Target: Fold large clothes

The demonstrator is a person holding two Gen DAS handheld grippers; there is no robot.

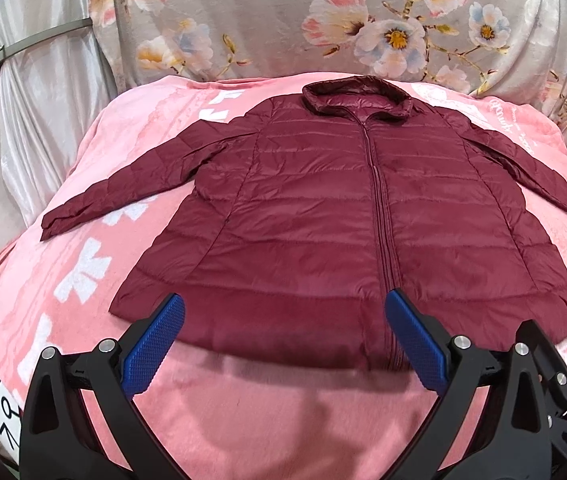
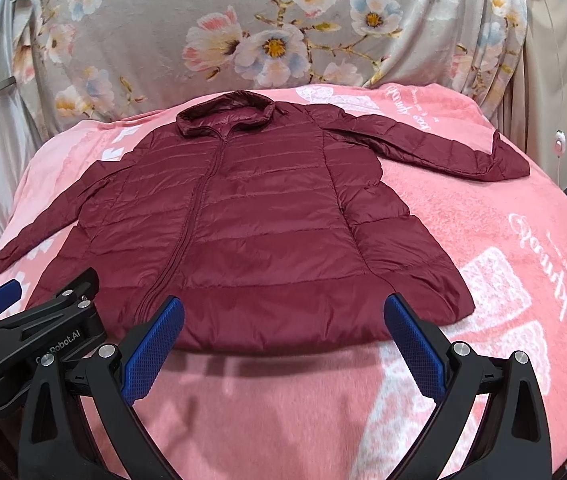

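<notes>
maroon jacket [image 1: 323, 216] flat on pink blanket [image 1: 251, 412] — both tongs spread.

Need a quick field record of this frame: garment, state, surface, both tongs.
garment: maroon quilted puffer jacket, zipped, front up
layout: flat, unfolded, both sleeves spread outward, collar at the far end
surface: pink fleece blanket with white print
backdrop: grey floral fabric
left tongs: open, above the hem, holding nothing
right tongs: open, above the hem, holding nothing
fold progress: not started
</notes>
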